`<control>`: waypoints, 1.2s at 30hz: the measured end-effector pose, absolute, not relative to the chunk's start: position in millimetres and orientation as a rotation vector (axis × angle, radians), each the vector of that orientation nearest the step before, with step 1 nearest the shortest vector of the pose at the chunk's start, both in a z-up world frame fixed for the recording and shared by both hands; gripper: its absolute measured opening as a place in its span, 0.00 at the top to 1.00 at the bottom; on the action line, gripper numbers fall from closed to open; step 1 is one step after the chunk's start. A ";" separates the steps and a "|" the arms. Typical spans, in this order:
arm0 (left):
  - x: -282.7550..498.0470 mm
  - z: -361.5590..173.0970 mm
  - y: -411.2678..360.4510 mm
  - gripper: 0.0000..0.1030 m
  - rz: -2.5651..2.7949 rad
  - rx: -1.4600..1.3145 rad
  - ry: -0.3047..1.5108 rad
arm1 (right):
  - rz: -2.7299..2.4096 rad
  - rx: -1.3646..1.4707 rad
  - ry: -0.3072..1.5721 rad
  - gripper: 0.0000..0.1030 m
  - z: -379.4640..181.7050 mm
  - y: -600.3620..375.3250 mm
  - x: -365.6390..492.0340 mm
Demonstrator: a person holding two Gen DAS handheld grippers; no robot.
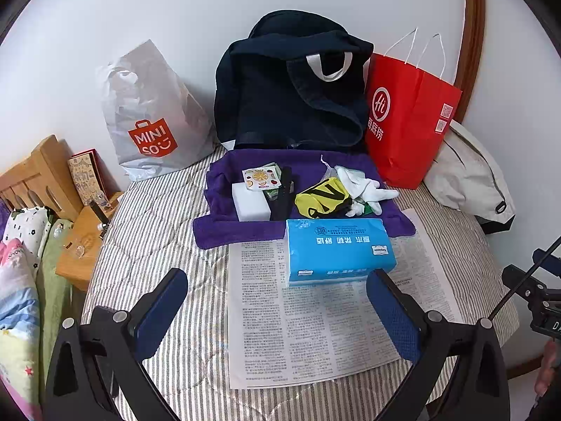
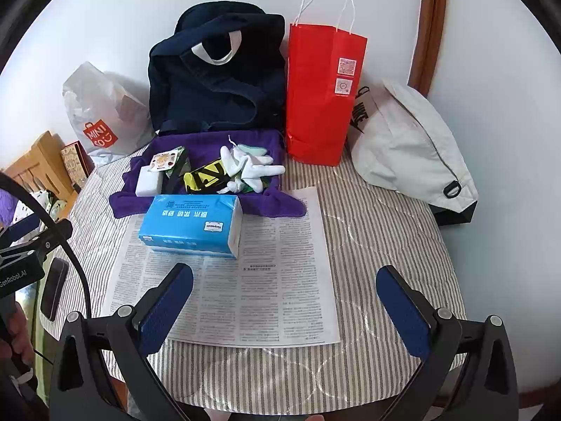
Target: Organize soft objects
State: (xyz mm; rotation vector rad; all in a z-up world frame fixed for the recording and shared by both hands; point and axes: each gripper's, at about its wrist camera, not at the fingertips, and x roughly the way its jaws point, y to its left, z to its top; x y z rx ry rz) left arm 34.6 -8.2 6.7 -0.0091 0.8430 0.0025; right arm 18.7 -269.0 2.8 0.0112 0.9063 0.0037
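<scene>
Blue tissue pack lies on newspaper, far edge touching purple towel w/ white sponge, yellow-black cloth, white gloves. L gripper spread wide, empty, pack just beyond tips; R gripper also wide, empty, over bare newspaper, striped cover open to its right. R view only: Nike print on grey bag; L view only: wooden shelf at bed edge.

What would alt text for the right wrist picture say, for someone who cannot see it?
Open blue-padded tongs hover over a newspaper on a striped cloth, facing a blue tissue pack. Behind it, a purple towel holds white gloves and small items; a navy bag and red paper bag stand by the wall.
</scene>
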 end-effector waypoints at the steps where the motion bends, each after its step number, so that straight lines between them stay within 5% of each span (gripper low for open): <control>1: 34.5 6.7 -8.1 0.00 0.001 -0.010 0.843 | 0.003 0.012 0.907 0.00 2.9 -268.8 18.8; 36: 32.4 6.1 -10.1 0.00 -0.001 -0.007 0.849 | 0.008 0.016 0.912 0.00 0.9 -270.8 17.3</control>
